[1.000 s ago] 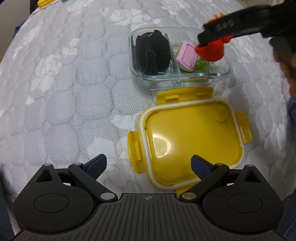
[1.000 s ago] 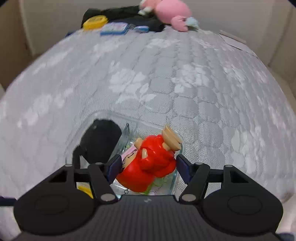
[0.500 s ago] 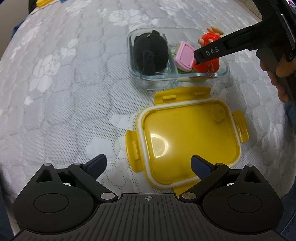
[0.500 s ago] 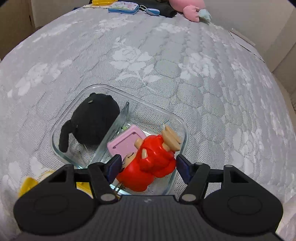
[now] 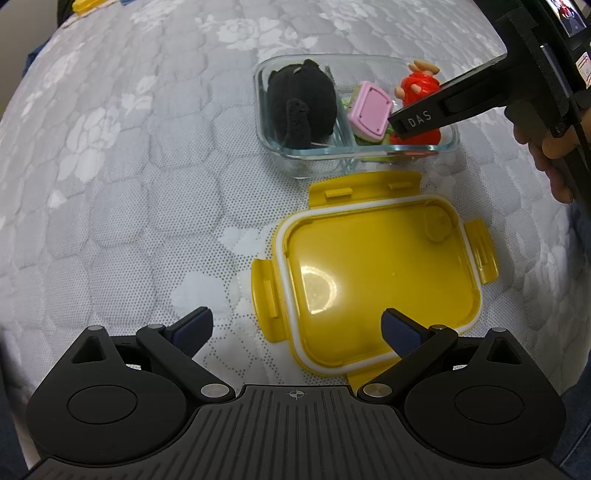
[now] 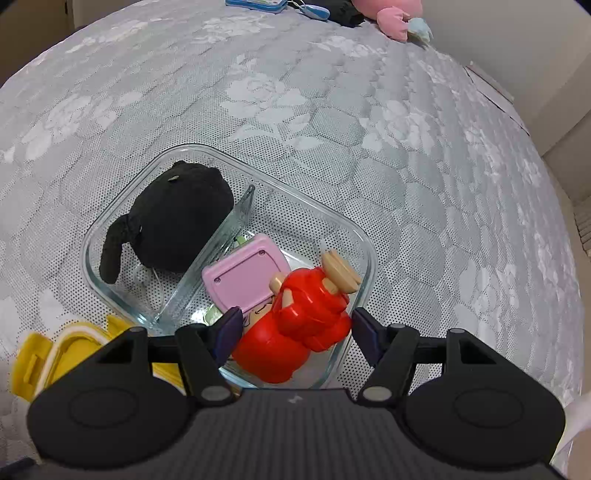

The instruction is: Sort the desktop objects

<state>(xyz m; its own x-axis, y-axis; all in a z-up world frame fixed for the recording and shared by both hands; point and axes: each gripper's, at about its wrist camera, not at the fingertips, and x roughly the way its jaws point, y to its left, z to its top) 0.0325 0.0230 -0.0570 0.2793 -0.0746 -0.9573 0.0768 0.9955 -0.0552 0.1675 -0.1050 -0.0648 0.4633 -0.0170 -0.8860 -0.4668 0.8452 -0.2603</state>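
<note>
Mostly done, by the look of it: on the grey quilted floral bedspread (image 5: 122,177) sits the clear two-compartment glass container (image 6: 110,295), already loaded. Biggest item inside is the black plush toy (image 6: 177,225), filling one compartment alone on the far side of the glass divider from the rest. The other compartment has a flat pink plastic case (image 6: 245,280) leaning on something green I can't identify, and the red plastic figurine with tan feet (image 6: 310,314) lying tilted, low in the box, just beside the pink case. The right gripper (image 6: 295,332) has its jaws clamped on the figurine: the pads look pressed against its sides, and from the left wrist view one finger crosses the figurine inside the container. So that placement is at the release step, I'd say, not finished. The yellow plastic snap lid with white seal (image 5: 373,280) lies inside-up on the bedspread right next to the container, not on it. The left gripper (image 5: 295,328) hovers over the lid's near end, jaws wide apart and holding nothing; one pad sits over the lid, the other over bare fabric. Left to do, my read: let go of the figurine, back the right gripper out, then get the lid on and latched. Small stuff still out at the far edge of the bed: a pink plush (image 6: 391,18), a blue-edged flat item (image 6: 255,3), something dark; can't tell whether those belong to the sort.
</note>
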